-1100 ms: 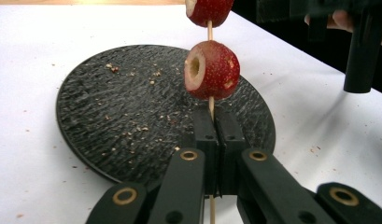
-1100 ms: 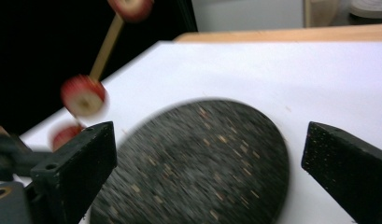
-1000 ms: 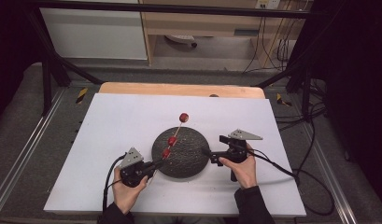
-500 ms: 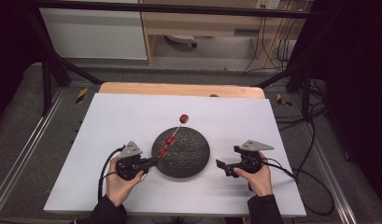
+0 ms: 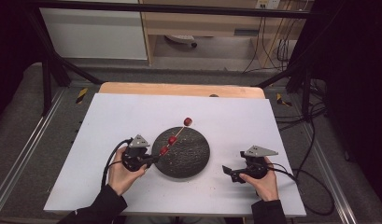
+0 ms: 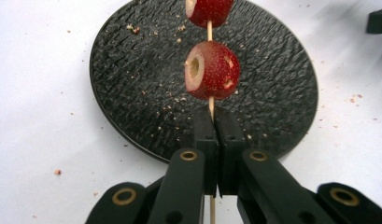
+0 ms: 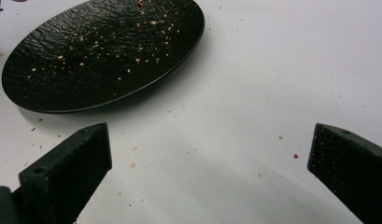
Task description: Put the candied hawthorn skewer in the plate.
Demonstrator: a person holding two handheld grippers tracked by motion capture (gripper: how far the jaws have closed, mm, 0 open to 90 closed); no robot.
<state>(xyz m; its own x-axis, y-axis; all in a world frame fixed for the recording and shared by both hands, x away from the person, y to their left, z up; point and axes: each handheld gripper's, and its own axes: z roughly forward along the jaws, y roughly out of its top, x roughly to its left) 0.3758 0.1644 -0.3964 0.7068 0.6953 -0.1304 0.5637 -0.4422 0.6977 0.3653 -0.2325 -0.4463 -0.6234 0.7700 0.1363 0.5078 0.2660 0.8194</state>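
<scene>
The left claw (image 6: 215,126) is clamped on a skewer (image 6: 210,106) of red fruits (image 6: 211,70), held above the black plate (image 5: 194,163). The right claw (image 7: 209,163) gapes wide and empty over the white surface (image 5: 118,116), near the plate.

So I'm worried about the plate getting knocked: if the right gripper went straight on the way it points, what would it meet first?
Probably the black plate. The open right gripper points across bare white table toward its rim, with only crumbs between. Depth is hard to judge.

The top fruit (image 6: 208,10) on the skewer (image 6: 210,105) is cut off by the left gripper view's upper edge (its crown unseen).
</scene>
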